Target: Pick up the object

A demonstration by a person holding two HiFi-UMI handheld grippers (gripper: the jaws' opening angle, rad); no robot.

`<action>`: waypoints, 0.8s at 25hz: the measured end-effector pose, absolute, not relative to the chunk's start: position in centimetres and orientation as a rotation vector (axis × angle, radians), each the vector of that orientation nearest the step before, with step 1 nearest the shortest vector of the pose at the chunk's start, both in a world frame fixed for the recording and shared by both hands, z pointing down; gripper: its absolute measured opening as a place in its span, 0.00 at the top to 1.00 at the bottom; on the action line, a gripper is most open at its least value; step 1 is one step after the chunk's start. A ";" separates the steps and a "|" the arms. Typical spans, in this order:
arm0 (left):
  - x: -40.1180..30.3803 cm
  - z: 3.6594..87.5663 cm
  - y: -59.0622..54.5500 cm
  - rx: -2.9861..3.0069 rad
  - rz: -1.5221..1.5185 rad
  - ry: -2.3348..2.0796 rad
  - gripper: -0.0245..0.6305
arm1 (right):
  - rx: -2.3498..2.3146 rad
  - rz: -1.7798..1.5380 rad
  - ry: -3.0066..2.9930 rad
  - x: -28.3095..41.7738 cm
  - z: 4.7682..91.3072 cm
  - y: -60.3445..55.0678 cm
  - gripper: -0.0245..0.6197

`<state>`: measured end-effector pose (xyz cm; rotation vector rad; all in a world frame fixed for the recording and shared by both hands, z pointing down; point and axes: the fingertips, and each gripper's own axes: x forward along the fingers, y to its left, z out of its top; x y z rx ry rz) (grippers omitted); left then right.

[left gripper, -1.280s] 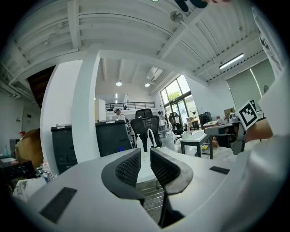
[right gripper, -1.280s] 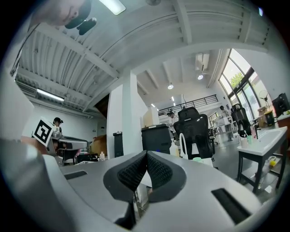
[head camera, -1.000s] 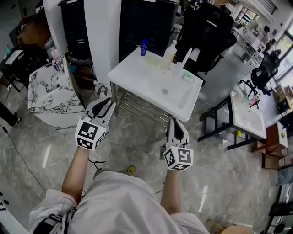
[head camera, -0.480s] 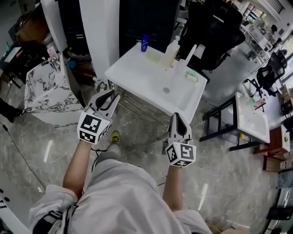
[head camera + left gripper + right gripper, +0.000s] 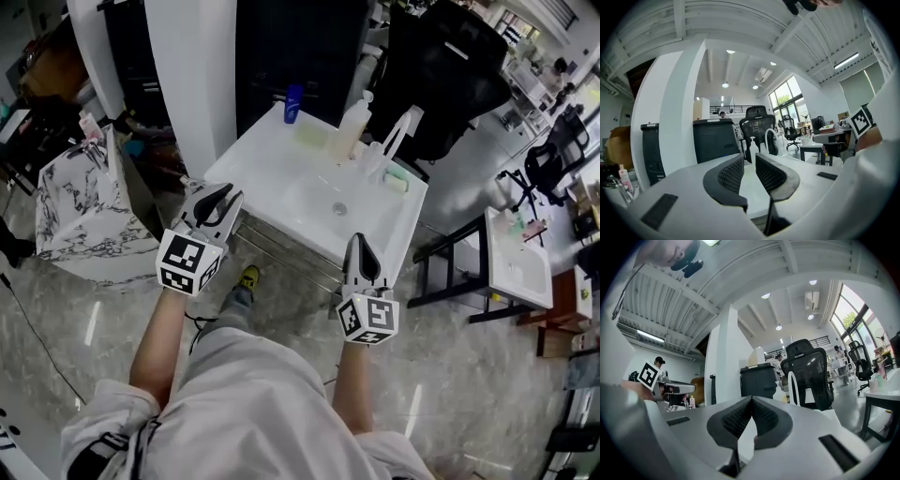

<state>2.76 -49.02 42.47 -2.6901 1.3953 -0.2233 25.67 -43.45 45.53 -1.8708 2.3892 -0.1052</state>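
Closer now than a second ago, the white basin [image 5: 281, 202] lies just ahead of both tools as the person steps up to it. Left gripper [image 5: 222, 195] holds its jaws spread with nothing between them; right gripper [image 5: 362, 246] has its jaws pressed together, also empty. Neither touches anything. This looks like the approach, with no pick begun. Which object is meant cannot be told. The candidates stand along the basin's far rim: one blue bottle [image 5: 293, 101], one clear pump bottle [image 5: 352, 124] and one green bar [image 5: 396, 178], beside one arched white faucet [image 5: 401, 131]. The next move probably calls for a reach across the bowl, with the right gripper opening first.
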 end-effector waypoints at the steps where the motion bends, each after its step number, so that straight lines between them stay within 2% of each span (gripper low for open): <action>1: 2.8 42.5 -50.5 -2.696 -0.226 1.388 0.85 | -1.885 -0.108 2.383 25.7 45.5 -44.8 0.95; 13: 3.9 42.7 -71.0 -2.812 -0.308 1.227 0.84 | -2.030 -0.182 2.336 25.4 45.0 -63.0 0.95; 20: 5.6 46.3 -80.6 -2.900 -0.426 1.044 0.83 | -2.127 -0.254 2.267 24.8 46.7 -71.0 0.95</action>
